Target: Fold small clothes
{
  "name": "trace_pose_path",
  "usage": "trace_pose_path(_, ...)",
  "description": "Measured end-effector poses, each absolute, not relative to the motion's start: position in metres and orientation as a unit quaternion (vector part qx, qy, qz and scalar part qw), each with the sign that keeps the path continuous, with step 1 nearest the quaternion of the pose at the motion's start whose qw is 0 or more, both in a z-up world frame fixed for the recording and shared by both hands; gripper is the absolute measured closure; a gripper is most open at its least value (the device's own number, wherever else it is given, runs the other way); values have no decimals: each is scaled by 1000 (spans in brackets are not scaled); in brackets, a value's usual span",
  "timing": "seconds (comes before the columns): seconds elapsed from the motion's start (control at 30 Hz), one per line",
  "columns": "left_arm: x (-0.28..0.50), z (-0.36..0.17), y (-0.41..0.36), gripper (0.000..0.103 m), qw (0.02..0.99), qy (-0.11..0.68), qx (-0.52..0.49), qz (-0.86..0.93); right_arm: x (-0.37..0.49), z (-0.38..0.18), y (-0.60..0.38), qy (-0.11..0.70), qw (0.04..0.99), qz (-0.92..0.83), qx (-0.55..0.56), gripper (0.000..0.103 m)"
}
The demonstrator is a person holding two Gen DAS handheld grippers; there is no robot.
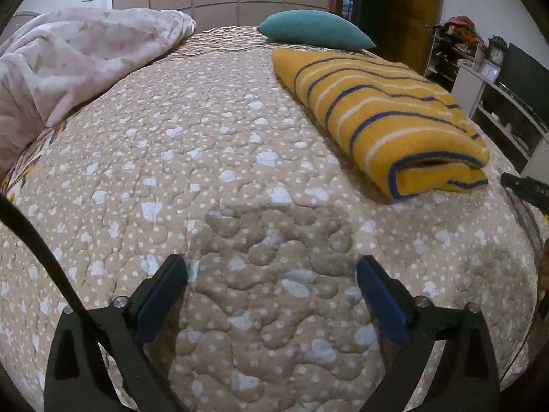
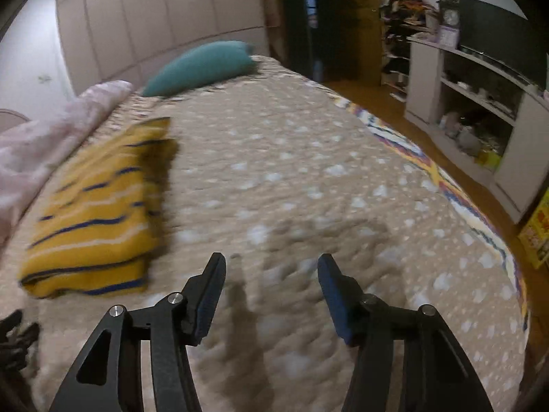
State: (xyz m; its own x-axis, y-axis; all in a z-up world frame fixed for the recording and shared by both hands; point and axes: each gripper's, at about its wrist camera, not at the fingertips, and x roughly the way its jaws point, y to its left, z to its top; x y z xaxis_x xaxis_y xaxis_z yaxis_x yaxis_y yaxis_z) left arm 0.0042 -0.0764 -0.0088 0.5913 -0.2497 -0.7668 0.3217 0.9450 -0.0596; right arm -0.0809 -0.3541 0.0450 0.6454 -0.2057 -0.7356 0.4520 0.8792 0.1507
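I see my left tool (image 1: 271, 267) low over the bed (image 1: 223, 158). Its two fingers stand wide apart and there is nothing between them, only the spotted quilt under them. My right tool (image 2: 271, 267) is over the bed too. Its fingers are apart as well, not as wide, and they hold nothing.

The yellow striped sweater (image 1: 387, 116) lies folded on the bed. It has blue and white stripes. In the left view it sits ahead of my left tool and off to the right, well apart from it. In the right view, which is a bit blurry, the sweater lies to the left of my right tool, near it but not touching.

A teal pillow (image 1: 315, 34) rests at the far end of the bed, just behind the sweater. A pink blanket (image 1: 75, 55) is bunched up on the left side of the bed. Past the right edge of the bed I see a wood floor, a white shelf unit (image 2: 480, 103) with small things on it, and a dark TV (image 2: 497, 37) on top.
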Motion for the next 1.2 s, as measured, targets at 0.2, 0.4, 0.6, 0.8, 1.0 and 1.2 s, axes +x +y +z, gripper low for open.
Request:
trace_pose_path(0.2, 5, -9, -76, 3, 891, 422, 43, -160, -57, 44, -364, 402, 885, -189, 143, 29)
trace_pose_path(0.4, 2, -9, -78, 3, 893, 420, 44, -156, -39, 32, -349, 431, 880, -171, 104, 8)
trace_pose_path(0.6, 2, -9, -77, 3, 893, 419, 42, -157, -38, 31, -348, 427, 882, -167, 109, 4)
trace_pose_path(0.8, 1, -9, -77, 3, 894, 419, 41, -157, -36, 31, -347, 430, 881, -171, 100, 3)
trace_pose_path(1.0, 1, -8, -76, 3, 894, 418, 40, -156, -36, 30, -347, 430, 881, -171, 100, 2)
trace_pose_path(1.2, 1, -8, -76, 3, 894, 418, 40, -157, -36, 30, -347, 430, 881, -171, 100, 2)
